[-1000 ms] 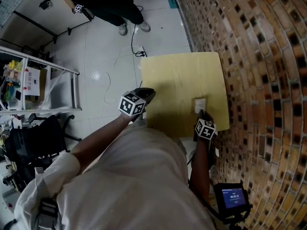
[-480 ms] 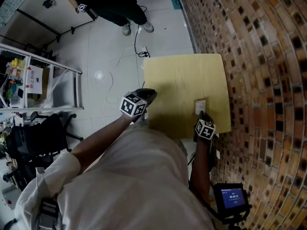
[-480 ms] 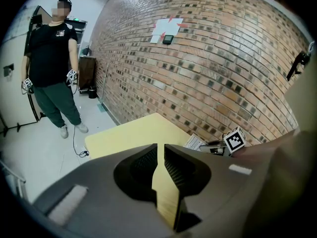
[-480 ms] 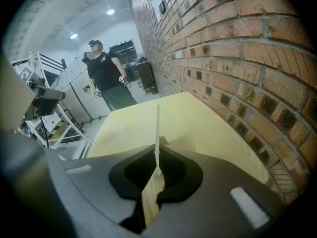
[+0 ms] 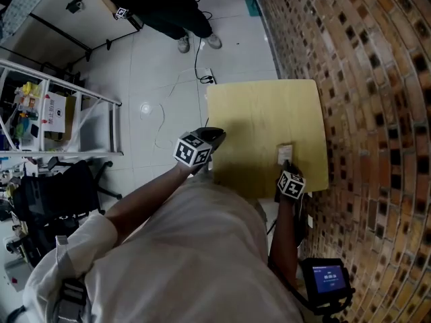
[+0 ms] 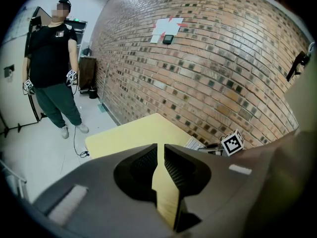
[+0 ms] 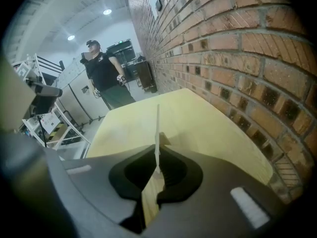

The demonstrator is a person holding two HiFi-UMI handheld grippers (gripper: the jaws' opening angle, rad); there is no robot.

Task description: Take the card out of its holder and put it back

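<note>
Barely any change since the earlier frame: the head view has drifted a bit, and the right hand-held gripper (image 5: 287, 163) is still at the near edge of the thin white flat card (image 5: 285, 153), maybe slightly lower. The card is on the right side of the pale yellow wooden desk (image 5: 256, 113), close to the brick wall.

In the right gripper view the jaws pinch the card, which stands upright and edge-on. A small tan block (image 7: 164, 141), probably the holder, is just behind it. I can't tell whether the card is in a slot.

The left hand-held gripper (image 5: 214, 136) is at the desk's left edge, jaws a narrow slit apart and empty.

Progress: card gripped. Reseating and release look unfinished.
</note>
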